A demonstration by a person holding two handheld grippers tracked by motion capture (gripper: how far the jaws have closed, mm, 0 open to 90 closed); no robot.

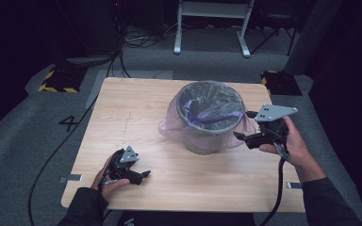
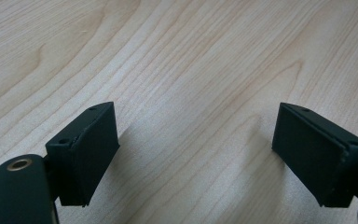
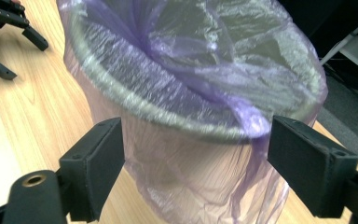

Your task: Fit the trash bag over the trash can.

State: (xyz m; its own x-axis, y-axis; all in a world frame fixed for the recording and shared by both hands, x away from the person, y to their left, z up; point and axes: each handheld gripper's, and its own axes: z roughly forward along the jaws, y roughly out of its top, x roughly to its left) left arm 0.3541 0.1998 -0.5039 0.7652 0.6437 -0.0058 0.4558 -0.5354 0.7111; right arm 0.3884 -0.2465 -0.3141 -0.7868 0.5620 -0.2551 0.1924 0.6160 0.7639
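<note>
A round grey bin stands on the wooden table, lined with a thin purple plastic bag that drapes over its rim and down the outside. My right gripper is open at the bin's right side, jaws pointing at the rim. In the right gripper view the bin and the bag's rim lie just beyond the open gripper, with nothing between the pads. My left gripper rests open near the table's front left; its jaws stand wide over bare wood around the gripper's midpoint.
The table's front edge lies close to both forearms. Beyond the table are a grey floor, a white metal stand, cables and yellow-black striped blocks. The left gripper also appears far off in the right gripper view.
</note>
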